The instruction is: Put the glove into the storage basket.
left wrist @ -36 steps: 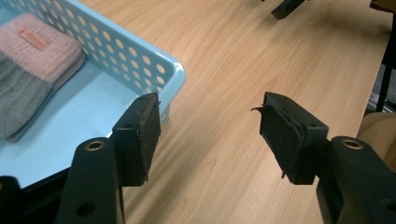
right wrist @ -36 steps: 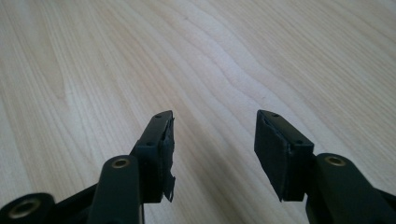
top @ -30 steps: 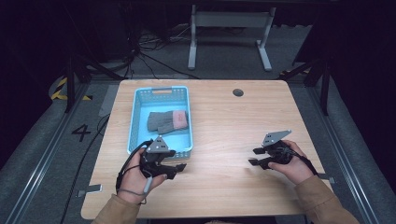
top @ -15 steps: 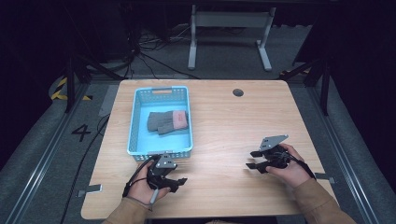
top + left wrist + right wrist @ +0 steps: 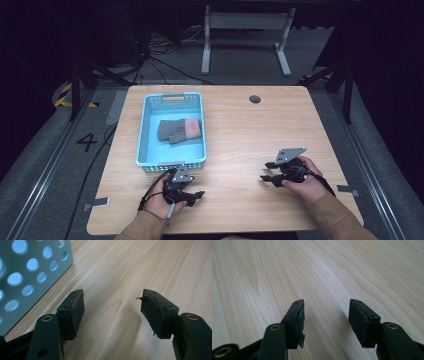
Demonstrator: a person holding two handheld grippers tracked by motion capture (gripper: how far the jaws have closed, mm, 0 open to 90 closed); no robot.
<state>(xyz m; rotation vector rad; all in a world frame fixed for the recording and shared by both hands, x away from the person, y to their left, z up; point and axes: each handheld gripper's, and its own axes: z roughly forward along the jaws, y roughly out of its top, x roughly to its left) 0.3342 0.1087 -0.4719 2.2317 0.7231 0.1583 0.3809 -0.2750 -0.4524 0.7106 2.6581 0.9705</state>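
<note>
Both of my grippers rest low on the pale wooden table [image 5: 240, 130], jaws parted and holding nothing: my left gripper [image 5: 192, 195] at the lower left of the high view, my right gripper [image 5: 267, 178] at the lower right. By my reckoning the work looks finished, since the grey knitted glove with a pink cuff [image 5: 179, 130] lies flat inside the light blue perforated plastic basket [image 5: 146, 132] in the upper left part of the tabletop. Its fingers look loosely folded, and nothing else appears left to pack.
</note>
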